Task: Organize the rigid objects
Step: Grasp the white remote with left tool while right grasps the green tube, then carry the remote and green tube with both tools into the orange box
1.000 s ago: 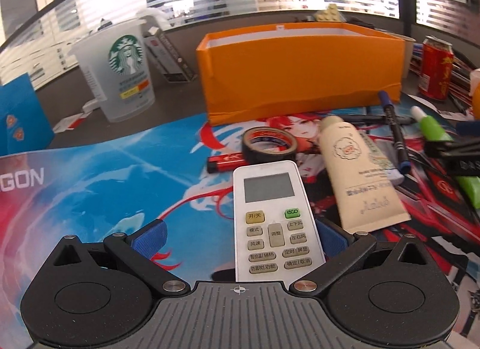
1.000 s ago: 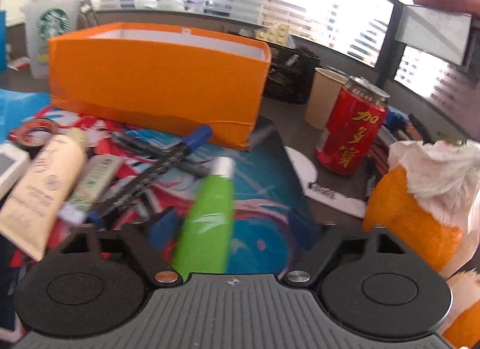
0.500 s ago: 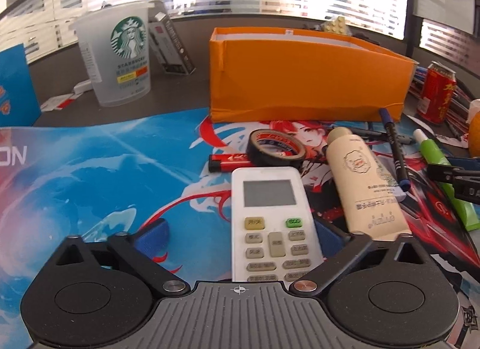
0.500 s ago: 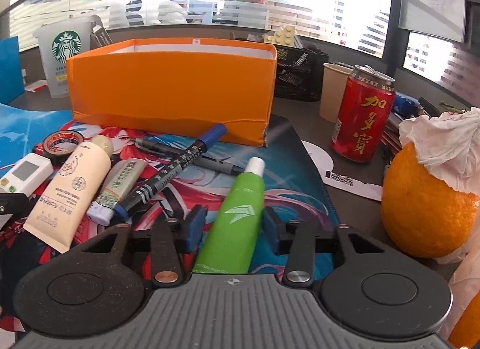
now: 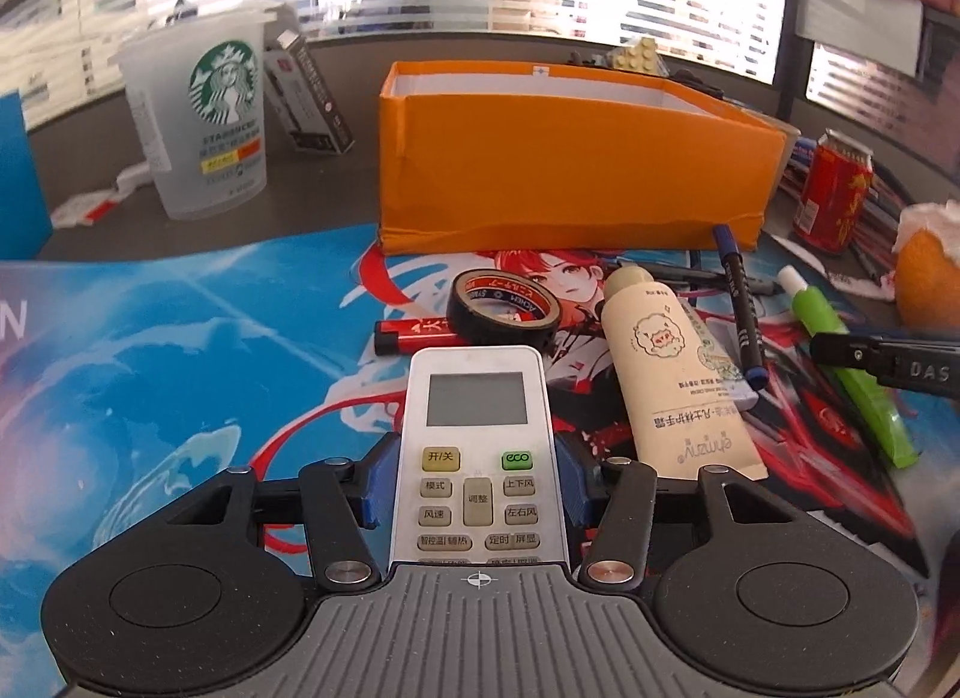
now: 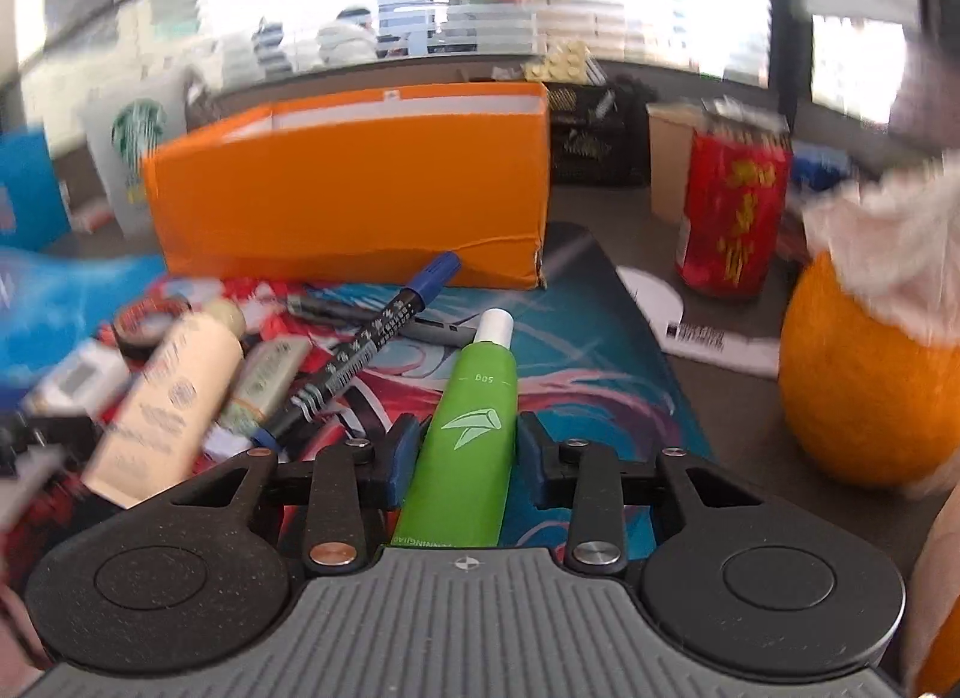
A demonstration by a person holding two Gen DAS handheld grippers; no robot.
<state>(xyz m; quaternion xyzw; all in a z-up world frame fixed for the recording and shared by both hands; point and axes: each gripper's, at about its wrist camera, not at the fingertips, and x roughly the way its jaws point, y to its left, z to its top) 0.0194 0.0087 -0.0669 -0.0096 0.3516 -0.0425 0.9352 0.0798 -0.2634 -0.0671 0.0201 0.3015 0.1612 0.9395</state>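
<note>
The left gripper (image 5: 477, 485) has just been closing, and its jaws now clamp the sides of the remote (image 5: 478, 446), which lies on the mat (image 5: 150, 350) with its long axis running away from the camera, screen end toward the tape (image 5: 503, 308) and box (image 5: 576, 170). The right gripper (image 6: 465, 455), jaws clamped on the green tube (image 6: 468, 434), points it white cap forward toward the box, beside the marker (image 6: 366, 347).

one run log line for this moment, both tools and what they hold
left tool: just closed, pads on remote | right tool: just closed, pads on green tube | orange box: open, behind both
</note>
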